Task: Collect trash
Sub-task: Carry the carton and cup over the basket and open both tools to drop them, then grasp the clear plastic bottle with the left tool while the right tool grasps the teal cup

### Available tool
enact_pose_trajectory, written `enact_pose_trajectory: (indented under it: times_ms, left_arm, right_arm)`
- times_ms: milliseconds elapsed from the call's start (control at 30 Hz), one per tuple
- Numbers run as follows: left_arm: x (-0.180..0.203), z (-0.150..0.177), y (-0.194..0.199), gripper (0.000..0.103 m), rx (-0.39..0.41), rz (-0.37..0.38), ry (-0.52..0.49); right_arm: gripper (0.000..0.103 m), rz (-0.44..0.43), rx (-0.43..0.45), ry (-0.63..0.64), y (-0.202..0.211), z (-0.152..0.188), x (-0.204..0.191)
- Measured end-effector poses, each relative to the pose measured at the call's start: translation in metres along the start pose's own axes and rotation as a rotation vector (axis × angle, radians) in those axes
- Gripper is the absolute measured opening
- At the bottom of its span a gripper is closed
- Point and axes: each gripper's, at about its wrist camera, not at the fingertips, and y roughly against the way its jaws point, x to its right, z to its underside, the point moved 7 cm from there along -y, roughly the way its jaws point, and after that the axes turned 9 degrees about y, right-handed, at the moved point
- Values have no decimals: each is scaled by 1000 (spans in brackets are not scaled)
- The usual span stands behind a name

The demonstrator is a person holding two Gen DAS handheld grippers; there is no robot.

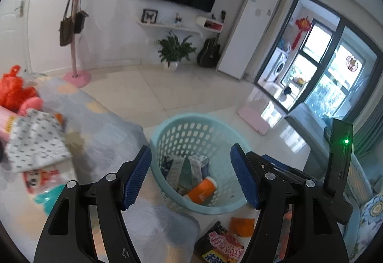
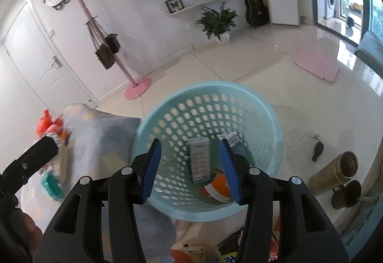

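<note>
A light blue perforated basket (image 1: 167, 129) stands on the floor beside the covered table; it also shows in the right wrist view (image 2: 273, 124). Inside lie cartons (image 1: 191, 167) and an orange cup (image 1: 202, 190); in the right wrist view a white carton (image 2: 198, 157) and an orange wrapper (image 2: 216, 185) show. My left gripper (image 1: 191, 174) is open and empty above the basket. My right gripper (image 2: 191, 165) is open and empty over the basket. A black and red snack packet (image 1: 220, 241) and an orange wrapper (image 1: 241, 226) lie on the floor in front of the basket.
A table under a grey-blue cloth (image 1: 100, 124) holds a patterned packet (image 1: 36, 141), red bag (image 1: 14, 90) and other items. A brass flask (image 2: 335, 172), its lid (image 2: 347, 193) and keys (image 2: 317, 150) lie right of the basket. A pink coat stand (image 2: 137, 86) and pink mat (image 2: 316, 64) are farther off.
</note>
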Motion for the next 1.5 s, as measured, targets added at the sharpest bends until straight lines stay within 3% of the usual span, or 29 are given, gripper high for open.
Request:
enact_pose_trajectory:
  times_ms: [267, 367, 433, 633, 800, 967, 1167, 1333, 1500]
  left_arm:
    - [-32, -27, 72, 67, 161, -36, 57]
    - [-64, -37, 102, 68, 225, -100, 106]
    - [-94, -44, 121, 77, 264, -162, 157]
    - [-183, -53, 160, 77, 329, -304, 317]
    - [-250, -53, 170, 77, 324, -408, 427]
    - [-295, -49, 165, 77, 298, -380, 560]
    - [-314, -52, 130, 78, 251, -351, 668]
    - [-326, -48, 107, 80, 215, -444, 676]
    - [-328, -47, 105, 75, 202, -458, 655]
  right_arm:
    - [47, -113, 66, 137, 29, -9, -84]
    - [47, -182, 81, 204, 35, -5, -125]
    - [47, -235, 89, 256, 38, 2, -155]
    - [47, -338, 59, 353, 28, 33, -221]
    - [47, -350, 11, 381, 5, 56, -249]
    - [49, -323, -14, 415, -13, 66, -265]
    - [53, -301, -19, 437, -19, 66, -271]
    - [53, -309, -22, 427, -20, 66, -269]
    - [53, -319, -29, 426, -20, 66, -268]
